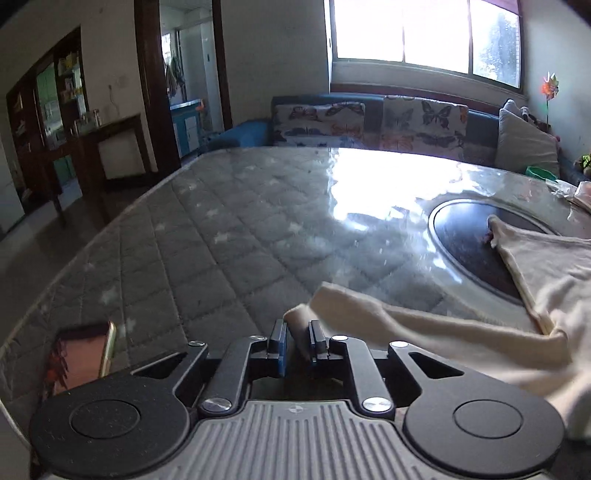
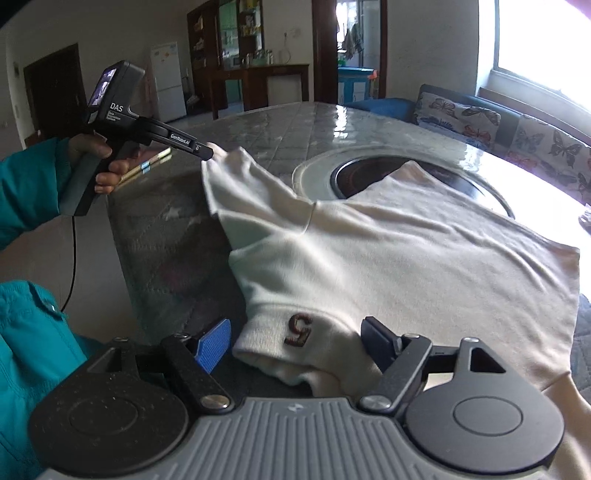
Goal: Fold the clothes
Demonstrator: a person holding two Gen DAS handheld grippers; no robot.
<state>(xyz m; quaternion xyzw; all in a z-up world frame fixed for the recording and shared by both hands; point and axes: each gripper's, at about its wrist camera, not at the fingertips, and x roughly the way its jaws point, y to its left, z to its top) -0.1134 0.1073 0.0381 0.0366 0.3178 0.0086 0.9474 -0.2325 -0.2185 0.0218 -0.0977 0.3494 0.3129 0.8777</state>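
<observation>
My left jaws are pinched tight on the cuff of a cream sleeve (image 1: 369, 314), while my right jaws stand wide apart on either side of the other cuff, touching nothing that I can make out. The quilted grey table (image 1: 207, 236) with its glossy clear cover fills both views, and the cream sweater (image 2: 424, 251) lies spread across its near right part, its upper edge reaching over the dark round inset (image 1: 465, 236) set in the tabletop. A butterfly-print sofa (image 1: 369, 122) runs along the far side under a bright window (image 1: 428, 33). Seen from the right wrist camera, my left gripper (image 2: 208, 153) is raised off the table at the left edge, my teal-sleeved left hand (image 2: 103, 166) around its handle, with the pinched sleeve drawn up and stretched from the sweater's shoulder toward its tips. My right gripper (image 2: 295, 343) sits low at the table's near edge, the second cuff lying between its blue and black pads. That cuff bears a small dark red embroidered "5" (image 2: 297, 329). A phone (image 1: 88, 354) in a pinkish case rests near the table's left corner, just beside my left gripper (image 1: 297, 341).
</observation>
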